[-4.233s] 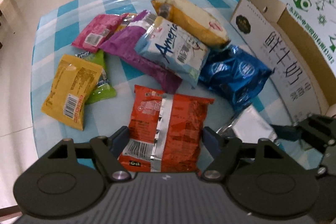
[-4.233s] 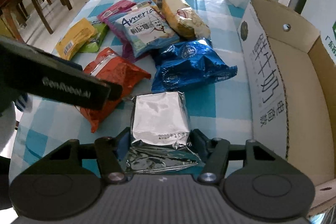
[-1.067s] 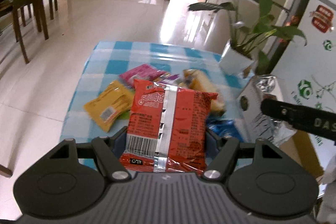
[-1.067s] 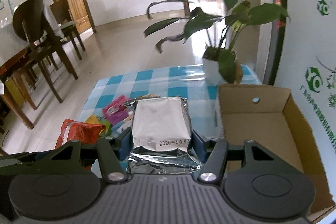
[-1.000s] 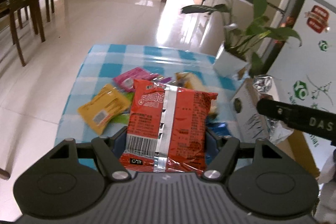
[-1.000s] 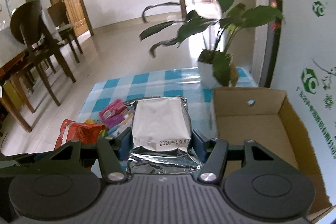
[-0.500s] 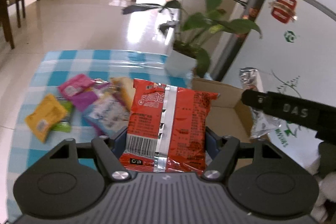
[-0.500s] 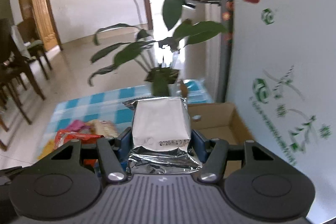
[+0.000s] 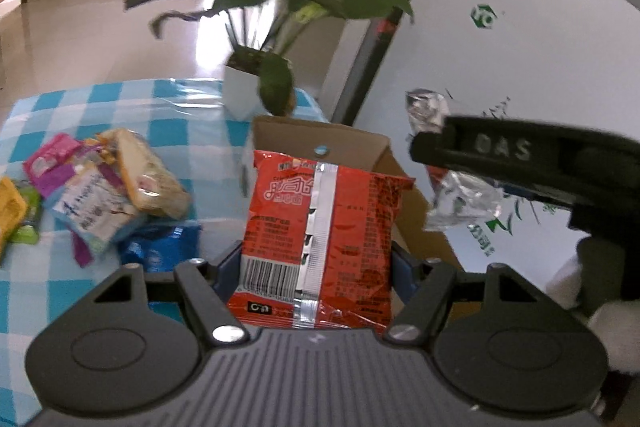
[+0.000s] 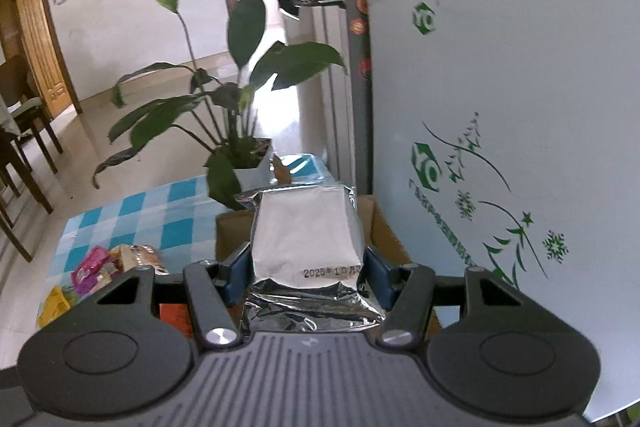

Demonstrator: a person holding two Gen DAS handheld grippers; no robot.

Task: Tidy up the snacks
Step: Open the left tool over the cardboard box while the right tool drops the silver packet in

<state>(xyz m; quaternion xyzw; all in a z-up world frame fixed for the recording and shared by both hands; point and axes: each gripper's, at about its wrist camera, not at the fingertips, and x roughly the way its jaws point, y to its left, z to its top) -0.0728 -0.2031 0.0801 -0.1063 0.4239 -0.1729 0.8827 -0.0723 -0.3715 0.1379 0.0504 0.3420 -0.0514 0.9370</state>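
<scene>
The red packet stands upright, clamped in the left gripper, with the box open just ahead and below it. The right gripper clamps the silver pouch; it appears nearer the box.

Both wrist views angled down from above, sharing cardboard box (close), potted plant

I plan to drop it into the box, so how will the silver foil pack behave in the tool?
The silver foil pack looks puffed, so probably light for its size. Its lower seam is crumpled, suggesting it yields rather than stays stiff. Glossy foil may be slippery, though the right tool holds it upright now.
</scene>
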